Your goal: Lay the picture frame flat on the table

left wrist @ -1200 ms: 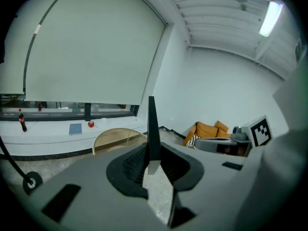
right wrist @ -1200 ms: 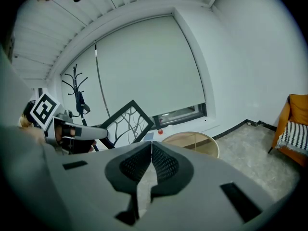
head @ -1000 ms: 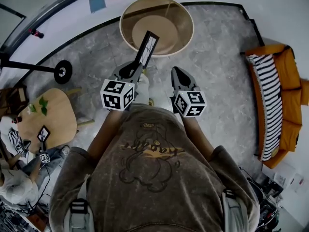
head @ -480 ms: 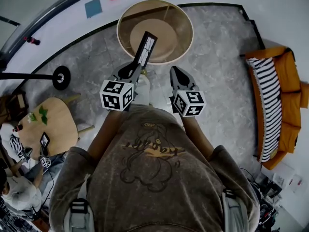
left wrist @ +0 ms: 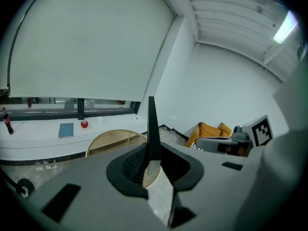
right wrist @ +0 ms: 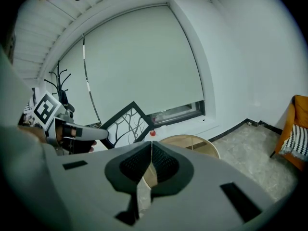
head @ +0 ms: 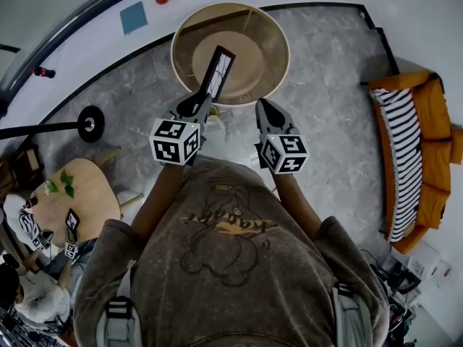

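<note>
While the left gripper [head: 205,98] clamps the picture frame [head: 220,68] by its near end, frame held on edge over the round table's [head: 278,40] near side, right gripper [head: 262,105] just right, jaws pressed together, empty.

1. This is a room set up like a home lounge: an orange sofa [head: 434,143] with a striped cushion [head: 404,157], a round wooden desk [head: 260,27] and a marble-look floor [head: 333,85].
2. A wide window has its roller blind [right wrist: 139,66] drawn, with a coat stand [right wrist: 61,85] beside it.
3. A marker cube [head: 70,250] lies by a second wooden desk [head: 79,186], which suggests a recording studio.
</note>
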A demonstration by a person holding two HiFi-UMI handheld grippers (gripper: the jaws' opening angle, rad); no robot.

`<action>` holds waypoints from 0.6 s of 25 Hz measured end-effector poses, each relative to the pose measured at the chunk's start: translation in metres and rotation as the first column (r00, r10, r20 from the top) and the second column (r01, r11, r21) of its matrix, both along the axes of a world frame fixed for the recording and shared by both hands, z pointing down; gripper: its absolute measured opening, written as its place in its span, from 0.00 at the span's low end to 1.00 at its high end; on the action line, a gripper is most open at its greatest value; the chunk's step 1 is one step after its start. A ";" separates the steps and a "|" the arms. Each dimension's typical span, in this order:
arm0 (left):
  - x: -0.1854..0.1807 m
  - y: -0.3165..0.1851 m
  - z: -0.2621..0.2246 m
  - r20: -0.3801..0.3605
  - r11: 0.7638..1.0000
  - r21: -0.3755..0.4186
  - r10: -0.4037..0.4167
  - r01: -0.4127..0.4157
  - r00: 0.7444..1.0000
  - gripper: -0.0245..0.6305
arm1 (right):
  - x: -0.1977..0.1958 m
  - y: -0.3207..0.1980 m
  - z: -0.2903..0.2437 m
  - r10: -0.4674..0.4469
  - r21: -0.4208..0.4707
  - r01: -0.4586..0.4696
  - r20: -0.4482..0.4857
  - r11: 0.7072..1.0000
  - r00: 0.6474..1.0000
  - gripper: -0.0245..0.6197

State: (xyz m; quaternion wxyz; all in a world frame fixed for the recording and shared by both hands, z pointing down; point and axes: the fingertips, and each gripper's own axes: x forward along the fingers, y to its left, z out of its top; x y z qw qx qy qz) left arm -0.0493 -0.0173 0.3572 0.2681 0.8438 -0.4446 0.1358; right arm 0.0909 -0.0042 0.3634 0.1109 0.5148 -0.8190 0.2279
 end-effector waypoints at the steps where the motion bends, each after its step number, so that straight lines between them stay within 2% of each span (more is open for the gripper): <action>1: 0.000 -0.007 0.001 0.000 1.000 -0.003 0.002 -0.002 1.000 0.16 | 0.000 -0.007 0.001 0.001 -0.003 -0.001 -0.001 1.000 1.000 0.07; 15: 0.001 -0.111 0.001 0.003 0.998 -0.041 0.043 -0.043 0.999 0.16 | -0.002 -0.103 0.000 0.032 -0.038 -0.032 -0.002 0.999 0.999 0.07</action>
